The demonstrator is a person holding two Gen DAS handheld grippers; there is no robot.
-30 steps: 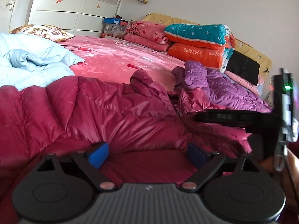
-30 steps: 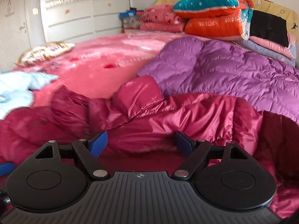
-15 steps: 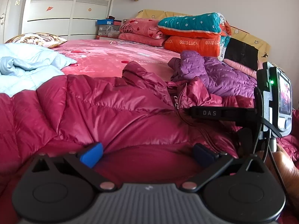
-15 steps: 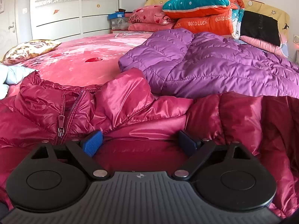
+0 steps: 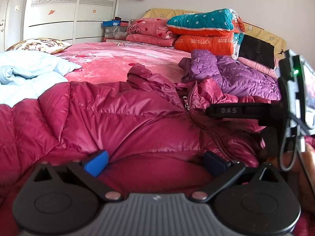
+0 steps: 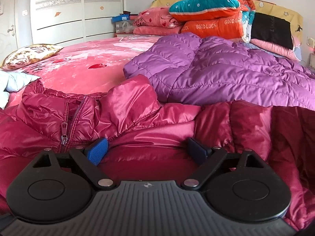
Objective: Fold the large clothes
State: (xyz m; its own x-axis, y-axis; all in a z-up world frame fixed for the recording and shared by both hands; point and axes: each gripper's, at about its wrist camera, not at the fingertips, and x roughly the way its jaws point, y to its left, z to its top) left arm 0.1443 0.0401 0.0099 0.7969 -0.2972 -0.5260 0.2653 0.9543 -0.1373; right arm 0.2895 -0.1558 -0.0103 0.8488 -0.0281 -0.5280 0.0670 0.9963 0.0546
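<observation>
A shiny crimson down jacket (image 5: 122, 118) lies spread over the near part of the bed, front up, with its zipper pull (image 5: 186, 103) near the collar. My left gripper (image 5: 155, 162) stands wide open low over the jacket's body, and fabric bulges between its blue pads (image 5: 96, 162). My right gripper (image 6: 147, 150) is open too, just below the collar and right of the zipper pull (image 6: 64, 130), with a fold of the crimson jacket (image 6: 137, 122) between its jaws. In the left wrist view one black finger (image 5: 232, 110) of the right tool reaches in over the jacket.
A purple down jacket (image 6: 226, 74) lies just behind the crimson one on the right. A light blue quilted garment (image 5: 25, 72) is heaped at the left. Folded quilts (image 5: 204, 29) and pillows are stacked at the headboard. Pink bedsheet (image 5: 122, 59) stretches behind, with a white wardrobe (image 5: 59, 13) beyond.
The right gripper sank toward the jacket and now sits by its collar and zipper. The left view levelled out and its jaws spread slightly wider. The jacket lies flatter.
</observation>
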